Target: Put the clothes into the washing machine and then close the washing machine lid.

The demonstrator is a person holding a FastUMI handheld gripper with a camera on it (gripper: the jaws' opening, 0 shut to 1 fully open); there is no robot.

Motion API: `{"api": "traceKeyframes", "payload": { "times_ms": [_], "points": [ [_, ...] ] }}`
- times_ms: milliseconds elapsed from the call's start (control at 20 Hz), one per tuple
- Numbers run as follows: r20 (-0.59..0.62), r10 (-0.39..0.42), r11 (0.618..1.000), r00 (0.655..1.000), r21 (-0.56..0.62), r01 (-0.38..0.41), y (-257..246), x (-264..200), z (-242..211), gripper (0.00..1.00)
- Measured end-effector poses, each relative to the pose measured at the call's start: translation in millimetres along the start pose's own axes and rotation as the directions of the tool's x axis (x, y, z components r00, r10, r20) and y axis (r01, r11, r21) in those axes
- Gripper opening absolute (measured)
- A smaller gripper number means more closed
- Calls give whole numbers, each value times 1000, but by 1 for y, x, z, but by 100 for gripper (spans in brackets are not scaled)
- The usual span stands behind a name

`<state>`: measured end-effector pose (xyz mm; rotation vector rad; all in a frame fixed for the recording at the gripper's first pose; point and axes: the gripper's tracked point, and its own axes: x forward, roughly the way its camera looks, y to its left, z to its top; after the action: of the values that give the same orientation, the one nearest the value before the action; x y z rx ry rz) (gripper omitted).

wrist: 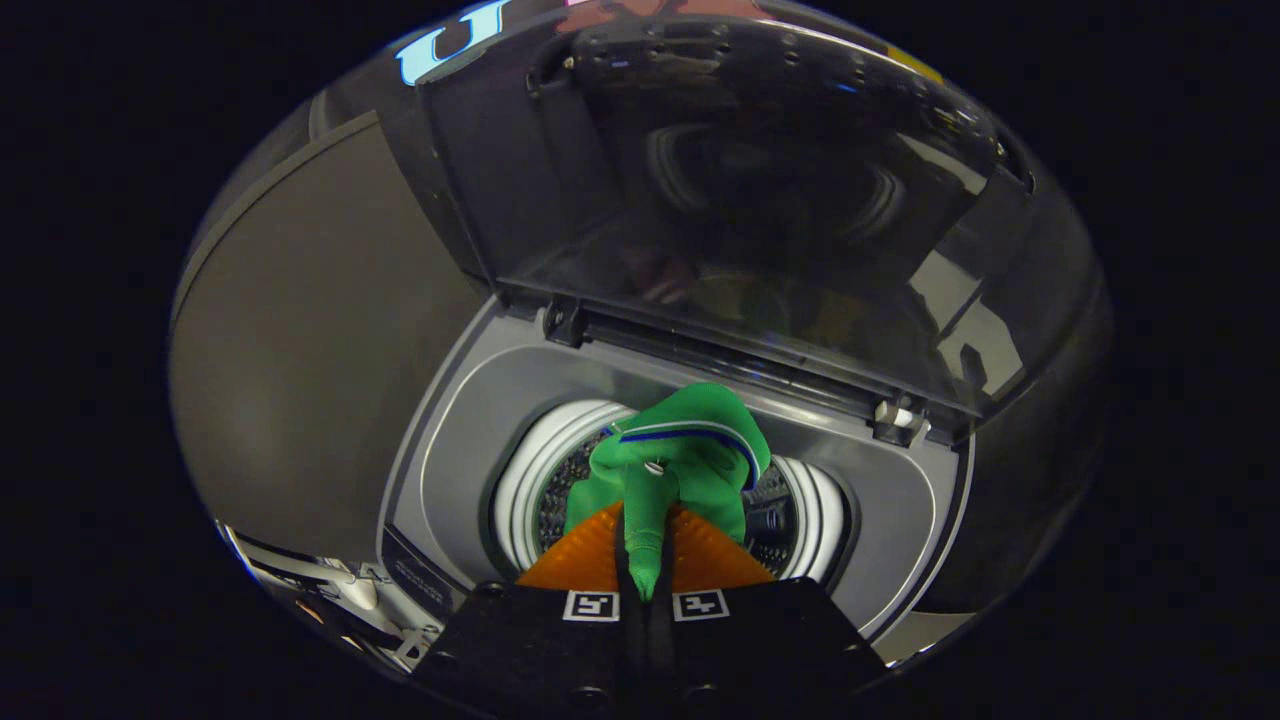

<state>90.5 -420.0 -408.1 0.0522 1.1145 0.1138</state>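
Grey-bodied washing machine [455, 440] stands with its dark glass lid [760, 200] raised upright at the back; white-rimmed drum [535, 470] open below. Green garment [690, 450], blue-and-white trim at one edge, hangs bunched over the drum mouth, just ahead of the tool [647, 560]. Orange fingers [585, 555] pinch a narrow fold of it between them. Cloth looks light, limp, non-slippery; a gathered fold gives a sound hold. It would likely drop straight in once let go.
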Motion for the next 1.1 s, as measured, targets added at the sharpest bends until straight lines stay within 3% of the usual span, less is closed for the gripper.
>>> {"api": "traceKeyframes", "payload": {
  "times_ms": [400,550,600,750,900,1100],
  "points": [
    [-48,-70,997,996,39,72,-17,16,-28,5],
    [-52,-109,993,993,41,111,-30,23,-29,12],
    [-35,-102,992,994,66,104,-30,25,-26,17],
    [-36,-37,978,999,204,44,-21,26,-18,57],
    [15,-87,966,996,245,81,-39,27,-2,98],
    [39,-95,968,995,238,83,-39,18,9,99]
  ]
}}
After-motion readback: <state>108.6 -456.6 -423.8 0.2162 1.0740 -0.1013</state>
